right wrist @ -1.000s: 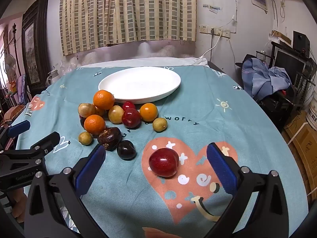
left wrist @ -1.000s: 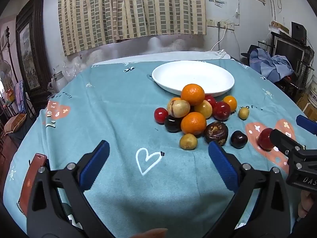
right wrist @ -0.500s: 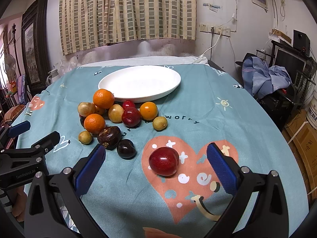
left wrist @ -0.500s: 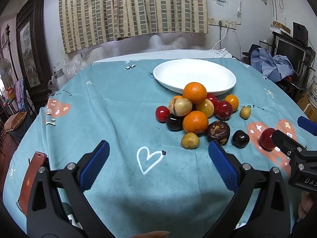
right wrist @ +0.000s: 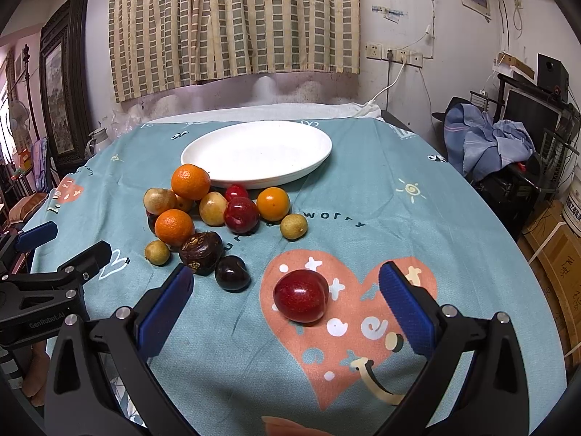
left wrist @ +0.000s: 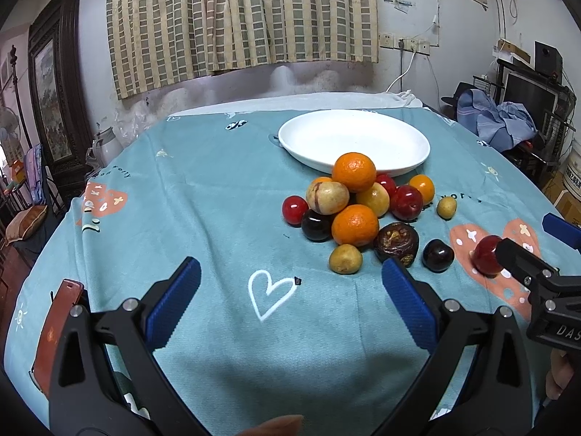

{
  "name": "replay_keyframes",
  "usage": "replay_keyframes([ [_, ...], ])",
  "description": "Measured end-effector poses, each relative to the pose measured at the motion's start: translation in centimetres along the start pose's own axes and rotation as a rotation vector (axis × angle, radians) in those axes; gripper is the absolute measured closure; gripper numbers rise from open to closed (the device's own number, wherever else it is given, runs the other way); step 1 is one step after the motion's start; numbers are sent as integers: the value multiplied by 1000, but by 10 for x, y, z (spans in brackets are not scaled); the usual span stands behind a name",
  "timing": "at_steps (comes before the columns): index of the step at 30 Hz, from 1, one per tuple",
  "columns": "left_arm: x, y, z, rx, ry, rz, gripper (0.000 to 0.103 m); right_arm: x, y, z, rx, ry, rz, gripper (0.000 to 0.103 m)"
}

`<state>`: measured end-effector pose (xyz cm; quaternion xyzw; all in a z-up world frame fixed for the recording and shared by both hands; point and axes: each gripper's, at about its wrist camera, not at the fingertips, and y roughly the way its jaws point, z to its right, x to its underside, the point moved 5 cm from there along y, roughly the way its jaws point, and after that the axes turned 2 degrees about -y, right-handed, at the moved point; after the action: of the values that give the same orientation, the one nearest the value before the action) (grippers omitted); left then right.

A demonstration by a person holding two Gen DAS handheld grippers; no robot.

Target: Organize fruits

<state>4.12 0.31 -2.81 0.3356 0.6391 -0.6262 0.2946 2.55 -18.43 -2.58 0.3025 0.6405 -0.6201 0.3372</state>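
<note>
Fruits [right wrist: 203, 214] heaped beside white plate [right wrist: 290, 178] — both grippers [left wrist: 290, 283] [right wrist: 285, 290] gape wide, holding nothing.

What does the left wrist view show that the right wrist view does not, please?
Only the left wrist view shows the small red fruit at the pile's left edge and a brown object at the table's near-left edge. Only the right wrist view shows the whole red plum, lying between the open right gripper fingers. Both show the white plate, bare of fruit, the pile, and the open left gripper.
</note>
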Motion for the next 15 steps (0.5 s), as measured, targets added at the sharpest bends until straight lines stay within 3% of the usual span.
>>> replay_keyframes([
  [15,0,1,1,0,0,-4,2,0,-1,-1,0,1,2,1],
])
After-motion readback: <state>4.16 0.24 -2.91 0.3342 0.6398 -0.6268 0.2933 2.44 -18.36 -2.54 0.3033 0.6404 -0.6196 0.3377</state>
